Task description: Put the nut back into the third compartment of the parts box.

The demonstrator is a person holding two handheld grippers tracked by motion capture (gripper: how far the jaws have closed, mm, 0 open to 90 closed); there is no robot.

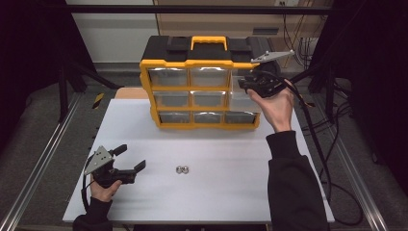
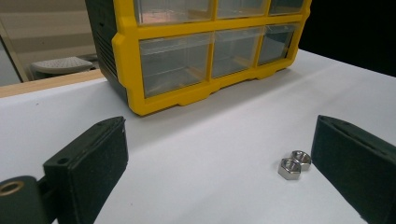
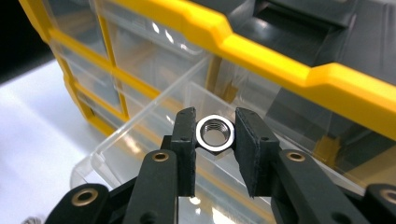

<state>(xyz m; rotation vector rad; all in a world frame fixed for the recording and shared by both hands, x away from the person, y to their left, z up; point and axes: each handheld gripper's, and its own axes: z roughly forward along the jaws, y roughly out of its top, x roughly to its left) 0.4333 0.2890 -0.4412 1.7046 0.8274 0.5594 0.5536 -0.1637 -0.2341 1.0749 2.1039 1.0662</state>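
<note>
Nut held: hex nut [image 3: 214,132] pinched flat-to-flat between the right gripper's [image 3: 214,140] jaws, above the pulled-out clear drawer [image 3: 154,140] at the organiser's right column.
Organiser: yellow-and-black drawer cabinet [image 1: 199,63] with a yellow handle on top, three columns of clear drawers, standing at the far edge of the white table [image 1: 216,192], near the middle.
Loose nuts: two hex nuts [image 1: 182,169] touching each other, lying toward the near edge of the table, about midway across; in the left gripper view they sit just beside the right-hand jaw [image 2: 294,164].
Surface and room: plain white tabletop on a metal frame; grey floor, cables trailing at the right, dark surroundings at both sides.
Hard to make out: drawer contents blurred behind the clear fronts; whether the open drawer holds anything cannot be told.
Right hand [image 1: 278,103]: raised at the organiser's right side, dark sleeve reaching in from the near edge.
Left gripper [image 1: 129,161]: jaws spread wide, holding nothing, low over the near left corner of the table, aimed toward the loose nuts.
</note>
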